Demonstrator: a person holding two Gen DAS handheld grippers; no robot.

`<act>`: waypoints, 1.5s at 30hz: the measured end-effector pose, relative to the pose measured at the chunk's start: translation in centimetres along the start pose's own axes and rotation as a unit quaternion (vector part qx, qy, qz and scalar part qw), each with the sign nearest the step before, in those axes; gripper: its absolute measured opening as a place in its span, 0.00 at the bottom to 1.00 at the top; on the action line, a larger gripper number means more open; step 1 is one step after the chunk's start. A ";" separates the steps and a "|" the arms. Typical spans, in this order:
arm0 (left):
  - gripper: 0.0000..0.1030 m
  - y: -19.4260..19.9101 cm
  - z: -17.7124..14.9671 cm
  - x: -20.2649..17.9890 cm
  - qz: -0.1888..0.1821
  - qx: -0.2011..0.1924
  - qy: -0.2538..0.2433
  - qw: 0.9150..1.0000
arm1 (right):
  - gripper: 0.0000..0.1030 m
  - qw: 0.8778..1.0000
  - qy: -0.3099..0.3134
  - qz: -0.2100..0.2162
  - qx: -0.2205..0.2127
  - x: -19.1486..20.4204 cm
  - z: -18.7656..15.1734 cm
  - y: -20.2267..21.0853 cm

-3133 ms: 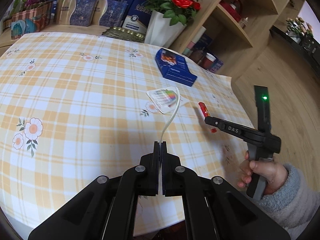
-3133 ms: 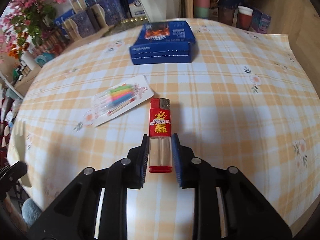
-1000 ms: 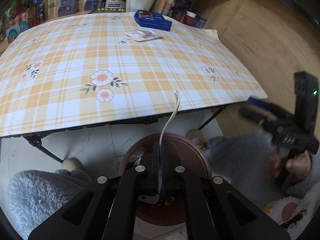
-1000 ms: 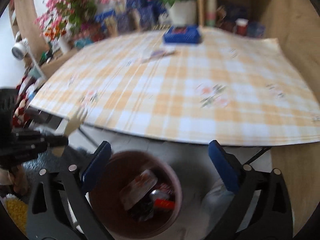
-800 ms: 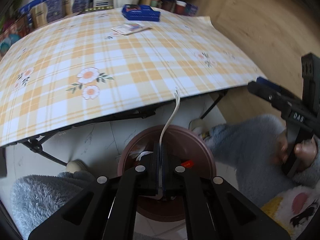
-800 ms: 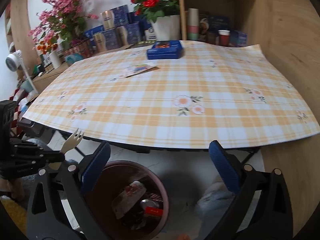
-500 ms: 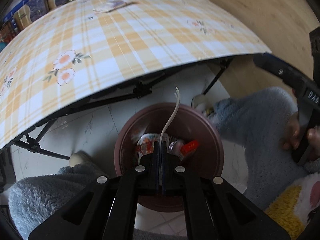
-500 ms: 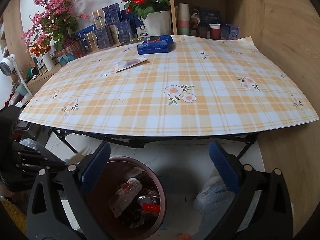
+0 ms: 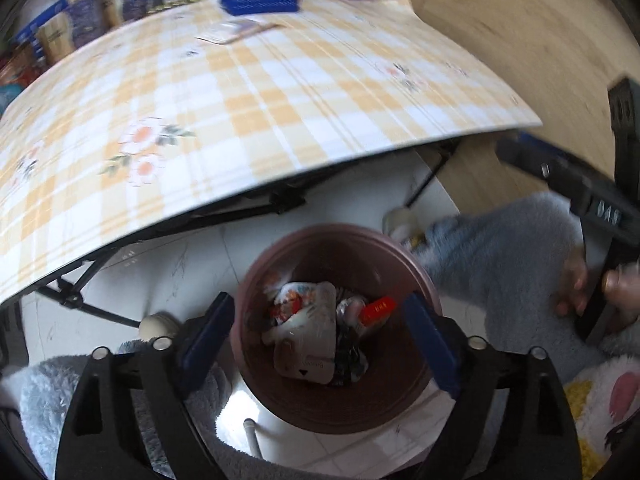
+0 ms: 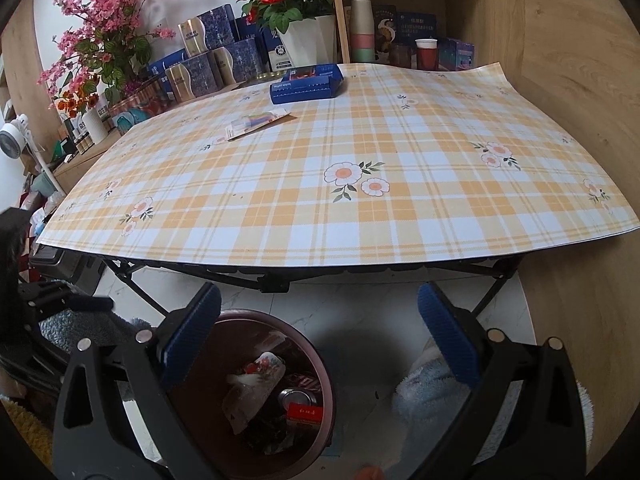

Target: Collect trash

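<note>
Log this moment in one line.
left gripper: opening, empty, over bin | right gripper: open, empty | table: box, packet

Soft daylight, fisheye edges – left view motion-blurred

One brown bin (image 9: 416, 396) under the counter (image 10: 400, 216), several wrappers inside, too jumbled to count. On the counter: one blue box (image 10: 307, 83), one flat packet (image 10: 256, 122). Behind: two flower arrangements, one stack of cups (image 10: 362, 30).
</note>
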State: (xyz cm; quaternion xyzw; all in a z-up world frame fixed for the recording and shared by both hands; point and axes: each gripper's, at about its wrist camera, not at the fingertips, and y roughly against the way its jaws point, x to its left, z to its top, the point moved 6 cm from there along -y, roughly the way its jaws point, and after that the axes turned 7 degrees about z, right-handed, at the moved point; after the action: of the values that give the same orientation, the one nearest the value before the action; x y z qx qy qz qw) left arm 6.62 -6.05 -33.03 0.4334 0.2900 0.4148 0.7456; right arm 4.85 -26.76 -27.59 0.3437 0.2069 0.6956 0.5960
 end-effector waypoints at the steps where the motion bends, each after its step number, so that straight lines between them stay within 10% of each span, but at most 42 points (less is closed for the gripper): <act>1: 0.84 0.4 0.2 0.7 0.001 -0.010 0.018 1.000 | 0.94 1.000 0.001 -0.001 0.000 0.0 0.0 0.0; 15: 0.89 5.3 3.3 6.3 -0.004 -0.124 0.156 0.980 | 0.95 0.999 -0.033 0.029 0.004 -0.7 1.7 -0.1; 35: 0.89 3.9 16.8 7.8 0.023 -0.163 -0.011 0.986 | 0.94 1.000 -0.017 -0.003 0.008 -2.5 8.7 -2.2; 45: 0.44 -4.4 25.5 8.3 0.036 -0.132 -0.116 0.984 | 0.94 0.999 -0.030 0.006 0.026 -5.0 12.9 -8.3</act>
State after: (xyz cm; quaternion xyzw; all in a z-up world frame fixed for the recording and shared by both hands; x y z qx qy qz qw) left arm 32.44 -10.39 -25.91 0.3865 0.1283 0.4233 0.8093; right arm 20.13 -31.47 -25.76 0.3808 0.2054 0.6830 0.5885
